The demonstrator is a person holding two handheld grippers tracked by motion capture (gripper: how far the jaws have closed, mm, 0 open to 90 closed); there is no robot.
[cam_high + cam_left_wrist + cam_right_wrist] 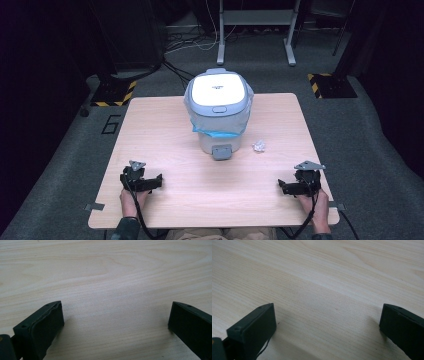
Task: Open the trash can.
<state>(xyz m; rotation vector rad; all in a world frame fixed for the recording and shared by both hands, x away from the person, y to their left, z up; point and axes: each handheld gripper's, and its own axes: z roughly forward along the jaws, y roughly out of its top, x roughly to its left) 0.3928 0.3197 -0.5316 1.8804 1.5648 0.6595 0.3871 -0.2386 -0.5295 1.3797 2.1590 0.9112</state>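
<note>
A small white pedal bin (218,112) with a grey-rimmed shut lid and a blue liner hanging out stands at the table's far middle, its grey pedal facing me. A crumpled white scrap of paper (259,146) lies on the table to the bin's right. My left gripper (141,182) rests near the front left edge, open, with bare wood between its jaws (116,315). My right gripper (299,186) rests near the front right edge, also open over bare wood (328,315). Both are well short of the bin.
The light wooden table (165,145) has rounded corners and sits on grey carpet. Yellow-and-black striped stand bases (114,93) sit on the floor beyond its far corners, with a metal frame (255,30) and cables behind.
</note>
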